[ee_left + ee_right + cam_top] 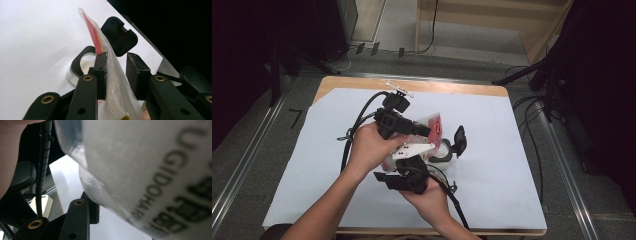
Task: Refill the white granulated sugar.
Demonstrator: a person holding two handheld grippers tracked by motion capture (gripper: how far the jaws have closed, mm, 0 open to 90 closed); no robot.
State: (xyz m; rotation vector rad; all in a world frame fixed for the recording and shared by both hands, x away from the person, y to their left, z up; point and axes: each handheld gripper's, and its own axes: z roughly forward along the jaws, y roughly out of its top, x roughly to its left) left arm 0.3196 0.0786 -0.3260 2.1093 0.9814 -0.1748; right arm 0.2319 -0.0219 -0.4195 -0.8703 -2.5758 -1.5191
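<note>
The pouch (113, 82), limp, light and slick, is clamped near its edge by the left gripper (116, 75) and also gripped by the right gripper (409, 170); hold the seams.

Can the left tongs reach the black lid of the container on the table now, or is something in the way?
Probably not directly. The left tongs have the plastic pouch between their jaws, and the black lid stands beyond the pouch, past its far edge. The pouch would likely have to go first.

The pouch (434, 127) hangs over the container (443, 156) (lid (459, 140) seemingly just right), between both grippers
</note>
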